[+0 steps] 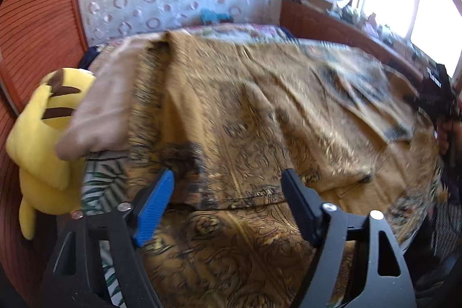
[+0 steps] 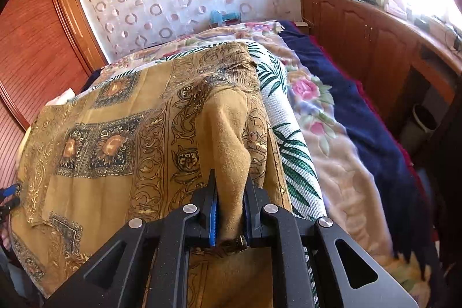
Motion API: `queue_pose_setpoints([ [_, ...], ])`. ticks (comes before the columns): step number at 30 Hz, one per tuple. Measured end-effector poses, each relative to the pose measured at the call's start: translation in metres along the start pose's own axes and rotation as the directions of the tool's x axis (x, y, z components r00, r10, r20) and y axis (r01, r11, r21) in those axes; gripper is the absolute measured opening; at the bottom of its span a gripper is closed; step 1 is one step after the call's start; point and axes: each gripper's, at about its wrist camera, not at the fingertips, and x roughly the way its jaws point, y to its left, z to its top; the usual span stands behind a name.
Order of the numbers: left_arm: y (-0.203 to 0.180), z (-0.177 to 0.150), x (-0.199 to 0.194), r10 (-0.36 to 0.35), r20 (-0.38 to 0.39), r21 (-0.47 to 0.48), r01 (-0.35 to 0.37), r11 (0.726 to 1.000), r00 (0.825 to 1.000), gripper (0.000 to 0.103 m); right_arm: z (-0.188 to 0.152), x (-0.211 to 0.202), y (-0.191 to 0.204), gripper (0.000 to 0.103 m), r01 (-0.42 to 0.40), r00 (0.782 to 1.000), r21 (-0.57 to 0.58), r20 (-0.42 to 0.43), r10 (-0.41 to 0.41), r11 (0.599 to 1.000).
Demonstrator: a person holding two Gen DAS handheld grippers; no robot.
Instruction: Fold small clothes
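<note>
Mustard-gold cloth is the whole story, so start close in: the right gripper point(image 2: 229, 210) is clamped tight on a bunched ridge of the patterned garment point(image 2: 121, 134), plain underside showing between the pads, at six o'clock in its own view. From there the fabric runs up toward twelve o'clock, draped over the bed point(image 2: 332, 134) with its leaf-print and floral covers. Over on the other side, the left gripper point(image 1: 228, 192) hangs with jaws well apart and nothing between them, poised above a hem line at six o'clock. Beyond it the garment lies wide, wrinkled, mostly flat. A yellow plush toy point(image 1: 43, 134) sits at nine o'clock. My read: one fold just being started, with the squaring up and remaining folds left to do.
</note>
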Motion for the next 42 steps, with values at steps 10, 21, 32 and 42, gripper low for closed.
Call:
queue_pose_setpoints([
  [10,0.018,0.0,0.019,0.073,-0.063,-0.012,-0.074,0.997,0.995,0.036,0.008,-0.01,0.008,0.014,0.025,1.0,-0.018,-0.003,-0.025,1.0],
  [21,0.022,0.005,0.016,0.053,-0.013,-0.044,-0.053,0.998,0.999,0.003,0.012,-0.007,0.019,0.013,0.035,0.999,-0.069,-0.01,-0.035,0.997],
  [32,0.02,0.03,-0.044,0.015,0.152,-0.059,-0.006,0.998,0.988,0.003,0.04,-0.075,0.046,0.003,-0.019,0.993,-0.185,0.108,0.04,0.983],
  [42,0.033,0.01,-0.069,-0.035,0.166,-0.127,0.056,0.99,0.986,0.003,0.028,-0.133,0.024,0.003,-0.129,0.983,-0.165,0.105,0.147,0.978],
])
